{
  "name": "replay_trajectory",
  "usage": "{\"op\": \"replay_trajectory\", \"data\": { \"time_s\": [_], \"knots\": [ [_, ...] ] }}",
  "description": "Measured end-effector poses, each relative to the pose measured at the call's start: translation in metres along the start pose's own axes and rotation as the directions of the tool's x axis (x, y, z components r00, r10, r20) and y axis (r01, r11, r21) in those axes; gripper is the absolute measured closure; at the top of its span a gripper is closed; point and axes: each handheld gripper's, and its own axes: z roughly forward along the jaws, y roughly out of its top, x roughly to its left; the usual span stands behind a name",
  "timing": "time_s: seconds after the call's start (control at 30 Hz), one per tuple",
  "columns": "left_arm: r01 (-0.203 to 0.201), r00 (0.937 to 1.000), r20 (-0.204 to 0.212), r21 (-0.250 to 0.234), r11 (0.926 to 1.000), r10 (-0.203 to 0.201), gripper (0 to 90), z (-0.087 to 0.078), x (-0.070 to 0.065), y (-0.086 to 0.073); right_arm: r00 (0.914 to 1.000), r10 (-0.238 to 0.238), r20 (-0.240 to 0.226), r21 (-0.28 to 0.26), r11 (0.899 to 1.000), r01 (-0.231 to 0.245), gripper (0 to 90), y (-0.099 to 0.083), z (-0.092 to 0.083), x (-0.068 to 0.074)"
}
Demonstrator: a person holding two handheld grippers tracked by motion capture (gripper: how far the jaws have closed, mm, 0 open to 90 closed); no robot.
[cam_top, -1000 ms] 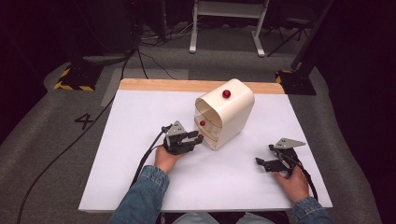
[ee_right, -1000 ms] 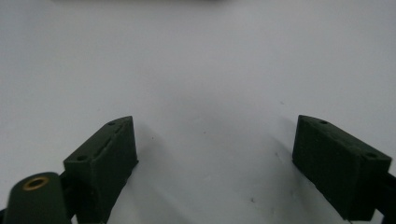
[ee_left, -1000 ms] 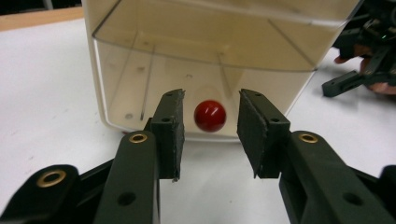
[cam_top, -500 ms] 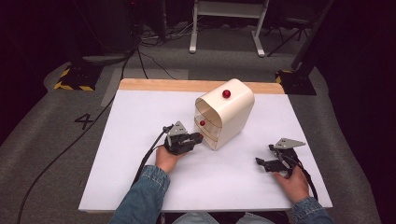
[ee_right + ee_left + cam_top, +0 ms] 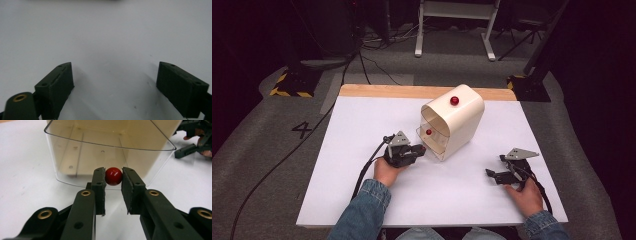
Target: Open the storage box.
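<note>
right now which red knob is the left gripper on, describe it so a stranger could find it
Find the cream box in the middle of the white table. A clear drawer sticks out of its near-left face. The lower knob sits on that drawer's front between the left gripper jaws; the top knob is on the box's upper face.

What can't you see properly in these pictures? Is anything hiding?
- High view: whether the left gripper touches the red knob on the clear drawer; too small to tell.
- High view: the cream box hides its own back and the table behind it.
- Left gripper view: the top edge cuts off the box.
- Right gripper view: the far edge is blurred.
</note>
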Motion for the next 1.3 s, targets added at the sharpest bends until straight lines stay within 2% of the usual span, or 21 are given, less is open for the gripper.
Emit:
{"op": "replay_trajectory", "data": {
  "time_s": [0.23, 0.5, 0.8, 1.03, 1.1, 1.17, 1.27, 1.3],
  "knots": [
    [-0.003, 0.9999, -0.016, 0.027, 0.9996, 0.004, 73.2, -0.020, -0.004, -0.008, 1.0000, -0.001, -0.002, -0.001, 1.000, 0.001, 14.6, 0.000, 0.000, 0.000],
    [-0.003, 0.9994, -0.036, 0.024, 0.9997, 0.004, 73.2, -0.043, -0.006, -0.021, 1.0000, 0.004, -0.008, 0.003, 1.000, -0.004, 14.8, 0.000, 0.000, -0.001],
    [-0.003, 0.9991, -0.043, 0.033, 0.9994, 0.004, 73.1, -0.057, -0.008, -0.029, 0.9999, 0.009, -0.011, 0.004, 1.000, -0.009, 14.8, 0.000, 0.000, -0.001],
    [0.011, 0.9991, -0.041, 0.041, 0.9991, -0.009, 72.8, -0.058, -0.005, -0.034, 0.9999, 0.009, -0.011, 0.004, 1.000, -0.009, 14.8, 0.000, 0.000, -0.001],
    [0.019, 0.9989, -0.044, 0.063, 0.9978, -0.016, 72.2, -0.057, -0.004, -0.036, 0.9999, 0.009, -0.011, 0.004, 1.000, -0.009, 14.8, 0.000, 0.000, -0.001],
    [0.019, 0.9989, -0.045, 0.074, 0.9971, -0.016, 70.5, -0.058, -0.004, -0.037, 0.9999, 0.009, -0.012, 0.004, 1.000, -0.009, 14.9, 0.000, 0.000, -0.001],
    [0.020, 0.9984, -0.055, 0.079, 0.9967, -0.016, 61.7, -0.059, -0.004, -0.040, 0.9999, 0.009, -0.012, 0.004, 1.000, -0.009, 14.8, 0.000, 0.000, -0.001],
    [0.022, 0.9985, -0.053, 0.084, 0.9962, -0.018, 55.4, -0.060, -0.004, -0.039, 0.9999, 0.009, -0.012, 0.004, 1.000, -0.009, 14.8, 0.000, 0.000, -0.001]
  ]
}}
